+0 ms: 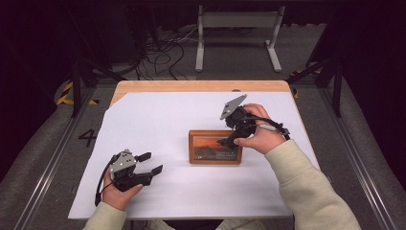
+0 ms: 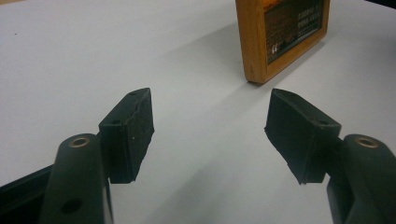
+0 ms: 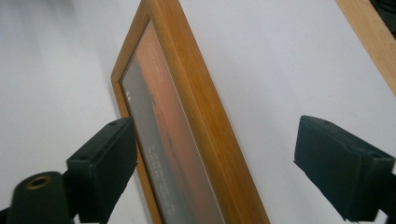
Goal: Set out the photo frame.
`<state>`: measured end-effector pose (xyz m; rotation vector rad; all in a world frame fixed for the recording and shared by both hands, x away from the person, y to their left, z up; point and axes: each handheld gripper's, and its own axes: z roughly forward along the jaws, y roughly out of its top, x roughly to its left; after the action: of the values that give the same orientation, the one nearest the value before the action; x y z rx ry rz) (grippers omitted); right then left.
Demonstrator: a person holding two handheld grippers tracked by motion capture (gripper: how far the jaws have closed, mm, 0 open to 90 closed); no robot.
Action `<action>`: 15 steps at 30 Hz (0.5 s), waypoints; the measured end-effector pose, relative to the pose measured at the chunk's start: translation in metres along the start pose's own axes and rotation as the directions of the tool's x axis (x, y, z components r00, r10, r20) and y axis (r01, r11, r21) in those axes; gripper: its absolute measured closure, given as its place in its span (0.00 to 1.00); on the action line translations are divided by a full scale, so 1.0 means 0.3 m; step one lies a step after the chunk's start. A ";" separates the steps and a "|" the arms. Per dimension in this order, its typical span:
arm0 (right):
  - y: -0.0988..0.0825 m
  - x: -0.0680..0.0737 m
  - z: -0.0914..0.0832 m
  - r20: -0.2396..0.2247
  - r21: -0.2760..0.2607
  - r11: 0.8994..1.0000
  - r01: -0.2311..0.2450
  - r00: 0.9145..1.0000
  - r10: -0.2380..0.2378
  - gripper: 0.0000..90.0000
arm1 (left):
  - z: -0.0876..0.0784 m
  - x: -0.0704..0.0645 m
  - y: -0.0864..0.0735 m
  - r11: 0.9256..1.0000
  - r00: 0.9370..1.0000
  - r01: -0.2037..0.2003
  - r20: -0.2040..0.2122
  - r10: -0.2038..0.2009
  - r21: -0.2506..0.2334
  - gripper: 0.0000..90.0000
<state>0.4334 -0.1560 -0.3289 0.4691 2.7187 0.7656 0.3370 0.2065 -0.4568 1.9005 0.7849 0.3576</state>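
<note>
Across the wooden table [image 1: 201, 86] lies a smooth white sheet [image 1: 158, 120], and right of its middle sits a wood-framed picture [image 1: 215, 147]. Rigid, light, probably glazed, so I judge it fragile and slick on its face; the frame's edges are the place to grip. My right gripper [image 3: 215, 163] straddles its near edge, jaws apart. My left gripper [image 2: 210, 135] rests spread wide, empty, well apart.

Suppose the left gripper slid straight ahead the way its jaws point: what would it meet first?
Probably the wooden picture frame lying on the white sheet; the left gripper, jaws open, points slightly to one side of it, so it may only clip the corner.
</note>
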 end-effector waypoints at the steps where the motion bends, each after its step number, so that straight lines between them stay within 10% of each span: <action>1: -0.013 0.000 -0.013 0.005 -0.016 1.000 -0.012 1.000 0.013 0.13 | 0.001 0.004 0.002 1.000 1.000 -0.007 -0.005 0.007 -0.007 0.34; 15: -0.195 0.018 -0.156 0.085 -0.204 0.962 -0.184 0.975 0.204 0.07 | -0.017 0.033 0.016 1.000 1.000 -0.004 -0.022 0.005 0.021 0.26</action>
<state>0.3988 -0.2224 -0.3230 0.7165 2.4929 1.0166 0.3434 0.2153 -0.4512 1.9210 0.8019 0.3746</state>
